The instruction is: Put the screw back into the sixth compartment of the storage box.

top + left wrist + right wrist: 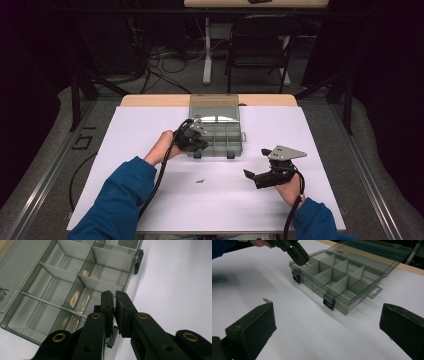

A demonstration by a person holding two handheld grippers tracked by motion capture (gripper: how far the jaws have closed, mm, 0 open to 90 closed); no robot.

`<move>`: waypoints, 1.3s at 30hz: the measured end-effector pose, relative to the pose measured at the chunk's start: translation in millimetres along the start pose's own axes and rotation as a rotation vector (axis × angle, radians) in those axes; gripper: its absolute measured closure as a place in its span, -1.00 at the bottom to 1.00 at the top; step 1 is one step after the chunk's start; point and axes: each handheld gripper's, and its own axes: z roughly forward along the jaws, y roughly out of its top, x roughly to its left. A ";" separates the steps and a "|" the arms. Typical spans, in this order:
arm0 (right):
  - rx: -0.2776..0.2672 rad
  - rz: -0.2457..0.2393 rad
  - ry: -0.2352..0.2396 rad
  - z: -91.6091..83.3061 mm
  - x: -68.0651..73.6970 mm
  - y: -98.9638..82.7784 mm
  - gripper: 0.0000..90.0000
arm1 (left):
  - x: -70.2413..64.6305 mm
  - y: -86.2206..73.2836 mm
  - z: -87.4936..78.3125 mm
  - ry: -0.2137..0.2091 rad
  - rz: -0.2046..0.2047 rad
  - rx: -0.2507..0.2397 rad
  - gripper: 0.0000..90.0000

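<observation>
A clear grey compartment box (234, 134) lies open on the white table, its lid (214, 106) folded back. My left gripper (199, 146) hangs over the box's near left corner compartment (75, 300). Its jaws are shut on a small silver screw (308, 264) that pokes out from the tips. In the left gripper view the two pads (122, 307) stand almost together above the box's front wall. My right gripper (256, 163) rests low at the right of the table, wide open with nothing between its fingers (254, 325). Another small screw (200, 181) lies loose on the table before the box.
The box's dividers (329, 273) split it into several compartments, with two black latches (329, 302) on its front wall. White table surface (150, 200) stretches around the box. A chair and cables stand beyond the table's far edge.
</observation>
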 end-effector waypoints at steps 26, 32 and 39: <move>0.006 0.002 0.005 0.0 -0.3 -0.3 -1.00 | 4.6 -2.9 -1.2 0.053 -0.063 -0.029 -0.15; 0.004 0.002 0.006 -0.8 -0.5 0.0 -1.00 | 1.7 -2.9 -12.3 0.045 -0.080 -0.063 -0.62; 0.002 0.003 0.006 -1.1 -1.1 -0.4 -1.00 | -7.4 -6.2 -24.9 0.031 -0.083 -0.076 -0.82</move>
